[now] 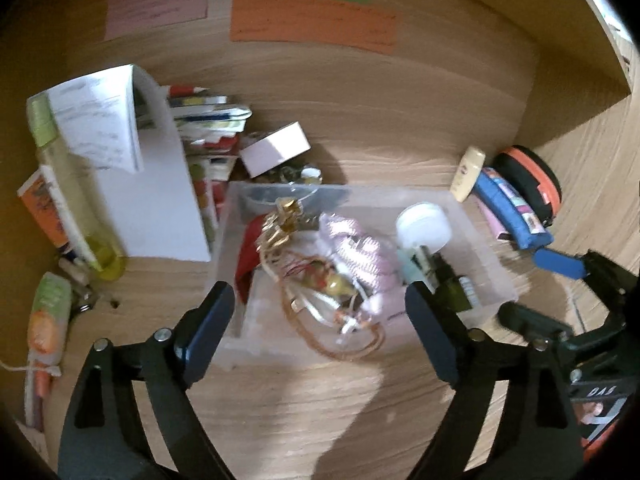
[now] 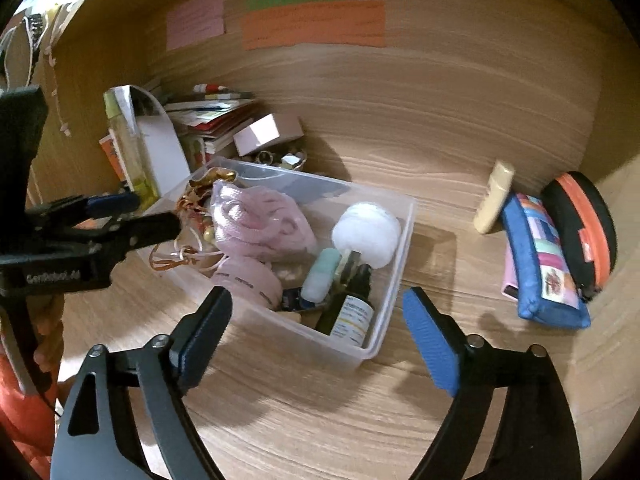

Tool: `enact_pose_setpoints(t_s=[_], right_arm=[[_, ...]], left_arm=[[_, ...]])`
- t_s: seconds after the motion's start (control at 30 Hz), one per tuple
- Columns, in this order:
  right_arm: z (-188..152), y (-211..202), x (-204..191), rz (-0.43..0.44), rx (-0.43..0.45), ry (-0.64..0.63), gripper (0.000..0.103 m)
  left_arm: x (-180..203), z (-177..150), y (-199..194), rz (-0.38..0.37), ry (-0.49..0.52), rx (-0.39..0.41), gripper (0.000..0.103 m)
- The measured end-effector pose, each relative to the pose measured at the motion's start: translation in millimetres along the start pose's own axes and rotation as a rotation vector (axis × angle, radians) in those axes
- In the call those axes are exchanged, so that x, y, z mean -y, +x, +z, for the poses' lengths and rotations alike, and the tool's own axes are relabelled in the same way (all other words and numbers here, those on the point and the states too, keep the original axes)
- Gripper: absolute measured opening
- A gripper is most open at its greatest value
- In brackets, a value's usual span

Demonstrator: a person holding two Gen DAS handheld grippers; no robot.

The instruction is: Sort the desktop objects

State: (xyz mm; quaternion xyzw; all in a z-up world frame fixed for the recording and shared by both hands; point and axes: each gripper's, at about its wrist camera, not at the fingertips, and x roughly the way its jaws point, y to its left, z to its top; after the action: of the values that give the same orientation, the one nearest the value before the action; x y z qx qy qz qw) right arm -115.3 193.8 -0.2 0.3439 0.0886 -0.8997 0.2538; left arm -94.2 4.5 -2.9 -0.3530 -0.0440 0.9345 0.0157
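A clear plastic bin (image 1: pixel 486 256) (image 2: pixel 394 248) sits mid-desk. It holds a pink mesh pouch (image 1: pixel 358 248) (image 2: pixel 256 220), gold ribbon (image 1: pixel 280 220), a white puff (image 2: pixel 366 230), a mint tube (image 2: pixel 320 274) and a dark dropper bottle (image 2: pixel 352 312). My left gripper (image 1: pixel 320 312) is open and empty, hovering over the bin's near edge. My right gripper (image 2: pixel 318 320) is open and empty, just in front of the bin's near right corner. The left gripper also shows in the right wrist view (image 2: pixel 132 216), at the bin's left side.
Left of the bin stand a white box (image 1: pixel 160 184), a yellow-green bottle (image 1: pixel 76 184), stacked booklets (image 1: pixel 208 128) and a small pink box (image 1: pixel 276 148). To the right lie a cream tube (image 2: pixel 494 200), a blue patchwork pouch (image 2: pixel 540 264) and an orange-black case (image 2: pixel 584 220). Coloured labels (image 1: pixel 312 18) are on the back wall.
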Motion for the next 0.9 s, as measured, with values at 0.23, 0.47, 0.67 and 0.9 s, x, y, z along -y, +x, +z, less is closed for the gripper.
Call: enact_pose_setpoints(t_s=[0.23,0.47,0.67,0.9], right_arm=[[-5.9,-3.6,-7.3,0.03,0.01,0.028,0.092],[-12.8,-3.9,-13.1,0.044,0.007,0.06,0.092],[-17.2,-6.4,-12.3,0.044,0.006,0.07,0.093],[-20.3,-3.2,-8.0,0.049,-0.014,0.083,0.093]], left_arm=[[1.1,-16.1,-12.2,0.092,0.008,0.027,0.095],[-1.7,-26.8,-12.6,0.137,0.0,0.016,0.095],[-1.2,-33.2,-10.2,0.155,0.015,0.005,0.095],[-0.9,-34.8,-6.6,0.169,0.024,-0.007,0.095]])
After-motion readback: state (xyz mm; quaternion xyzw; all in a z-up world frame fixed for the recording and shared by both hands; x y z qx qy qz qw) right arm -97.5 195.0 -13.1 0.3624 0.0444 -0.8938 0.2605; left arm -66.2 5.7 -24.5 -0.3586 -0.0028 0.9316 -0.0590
